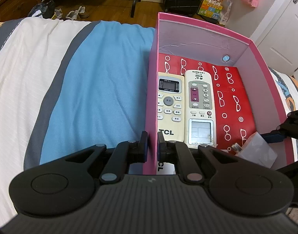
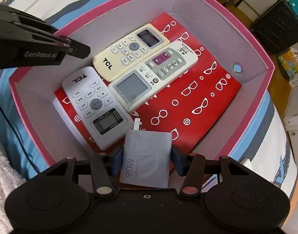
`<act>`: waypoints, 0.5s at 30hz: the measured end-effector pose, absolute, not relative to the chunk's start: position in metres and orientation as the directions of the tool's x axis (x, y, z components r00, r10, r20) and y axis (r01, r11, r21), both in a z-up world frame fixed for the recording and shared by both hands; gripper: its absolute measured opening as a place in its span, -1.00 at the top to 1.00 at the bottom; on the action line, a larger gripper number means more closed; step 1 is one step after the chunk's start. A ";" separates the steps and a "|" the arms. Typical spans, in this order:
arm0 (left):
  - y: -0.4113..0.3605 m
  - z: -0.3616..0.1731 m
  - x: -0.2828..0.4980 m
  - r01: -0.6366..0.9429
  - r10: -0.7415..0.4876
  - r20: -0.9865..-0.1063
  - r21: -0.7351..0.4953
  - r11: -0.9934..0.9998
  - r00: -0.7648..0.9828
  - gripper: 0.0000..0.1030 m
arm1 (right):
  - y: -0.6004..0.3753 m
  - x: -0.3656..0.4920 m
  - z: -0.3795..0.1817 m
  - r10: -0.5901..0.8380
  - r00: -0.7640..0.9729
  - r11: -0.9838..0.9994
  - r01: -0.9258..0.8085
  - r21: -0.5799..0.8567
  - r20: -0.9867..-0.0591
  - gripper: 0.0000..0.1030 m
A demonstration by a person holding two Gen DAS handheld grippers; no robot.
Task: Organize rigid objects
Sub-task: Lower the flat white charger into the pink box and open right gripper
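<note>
Nearest the lens in the right wrist view, the right gripper (image 2: 146,161) is clamped on a grey charger (image 2: 147,156), one blue pad on each flat side, its plug prongs pointing down toward the box floor. To the left, the left gripper (image 1: 152,146) pinches the near left wall of the pink box (image 1: 152,97), pads pressed together on the cardboard, which steadies the box on the bed (image 1: 102,81).

Inside, from left to right in the right wrist view, lie a white remote (image 2: 96,107), a cream remote (image 2: 129,52) and a second white remote with a large screen (image 2: 149,74), all resting on a red patterned sheet (image 2: 197,107). The cream one and the large-screen one lie side by side and touch.

The step in hand looks like setting the charger down in the box. Doing it well probably means lowering it onto the bare red area to the right of the remotes, clear of the nearest remote's edge, tipping it flat so the prongs do not catch, and only then spreading the pads. The left grip should hold firm meanwhile.
</note>
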State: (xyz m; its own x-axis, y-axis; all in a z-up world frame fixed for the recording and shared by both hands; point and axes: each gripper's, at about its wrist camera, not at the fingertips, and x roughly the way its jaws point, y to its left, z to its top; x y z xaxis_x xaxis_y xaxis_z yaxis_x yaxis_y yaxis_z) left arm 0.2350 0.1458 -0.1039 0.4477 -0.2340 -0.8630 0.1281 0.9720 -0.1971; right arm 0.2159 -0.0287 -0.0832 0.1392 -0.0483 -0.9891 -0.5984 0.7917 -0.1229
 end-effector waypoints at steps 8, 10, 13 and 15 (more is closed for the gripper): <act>0.146 -0.105 0.236 0.129 -0.231 -0.864 -0.193 0.973 0.447 0.85 | -0.036 0.220 -0.074 0.014 0.099 0.802 -0.595 -0.048 -0.995 -0.03; 0.145 -0.105 0.236 0.128 -0.229 -0.865 -0.192 0.973 0.447 0.85 | -0.035 0.219 -0.073 0.015 0.104 0.799 -0.599 -0.051 -0.994 0.17; 0.145 -0.105 0.236 0.129 -0.229 -0.865 -0.191 0.973 0.447 0.85 | -0.038 0.215 -0.070 0.016 0.110 0.798 -0.601 -0.054 -0.994 0.46; 0.145 -0.106 0.237 0.128 -0.229 -0.865 -0.191 0.973 0.447 0.85 | -0.043 0.213 -0.066 0.042 0.088 0.805 -0.593 -0.019 -0.995 0.49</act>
State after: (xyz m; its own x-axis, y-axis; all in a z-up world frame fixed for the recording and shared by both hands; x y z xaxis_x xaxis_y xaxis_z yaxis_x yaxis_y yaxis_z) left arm 0.2367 0.1452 -0.1057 0.4466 -0.2286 -0.8651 0.1276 0.9732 -0.1913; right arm 0.2130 -0.0425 -0.0664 0.0884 0.0422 -0.9952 -0.5935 0.8047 -0.0186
